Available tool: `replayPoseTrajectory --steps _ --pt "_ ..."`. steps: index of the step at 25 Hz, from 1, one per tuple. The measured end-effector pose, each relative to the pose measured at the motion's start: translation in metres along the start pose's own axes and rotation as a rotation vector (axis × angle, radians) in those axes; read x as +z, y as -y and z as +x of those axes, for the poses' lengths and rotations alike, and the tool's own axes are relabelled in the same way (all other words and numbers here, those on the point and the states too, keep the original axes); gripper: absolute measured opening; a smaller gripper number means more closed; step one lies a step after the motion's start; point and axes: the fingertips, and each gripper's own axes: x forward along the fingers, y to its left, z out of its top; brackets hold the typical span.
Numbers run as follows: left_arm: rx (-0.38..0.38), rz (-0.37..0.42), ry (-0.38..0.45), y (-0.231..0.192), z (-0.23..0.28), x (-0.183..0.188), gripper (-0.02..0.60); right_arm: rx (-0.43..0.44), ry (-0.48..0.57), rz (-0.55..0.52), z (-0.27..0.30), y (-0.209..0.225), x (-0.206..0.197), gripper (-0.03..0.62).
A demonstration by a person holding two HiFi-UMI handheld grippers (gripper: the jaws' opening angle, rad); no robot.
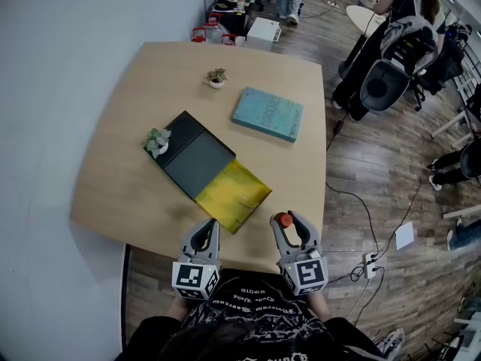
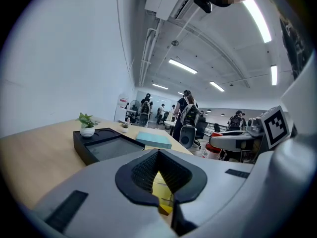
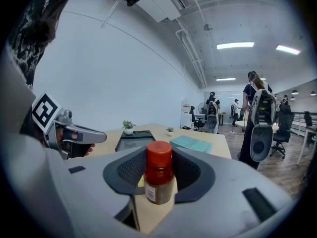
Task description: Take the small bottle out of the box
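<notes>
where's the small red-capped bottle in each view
Head view: the small bottle is low, right of centre, clamped in the right hand-held gripper.
Left gripper view: it sits at mid-height on the right, with its red cap showing.
Right gripper view: it is dead centre, upright between the jaws.
Shared landmark: the teal book.
</notes>
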Motion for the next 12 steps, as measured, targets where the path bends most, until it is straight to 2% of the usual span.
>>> replayPoseTrajectory --steps 12 --pt "0.018 0.002 -0.003 -0.0053 -0.0028 -0.0014 0.003 0.011 -0.008 -0.016 0.0014 -0.006 -0.0019 0.156"
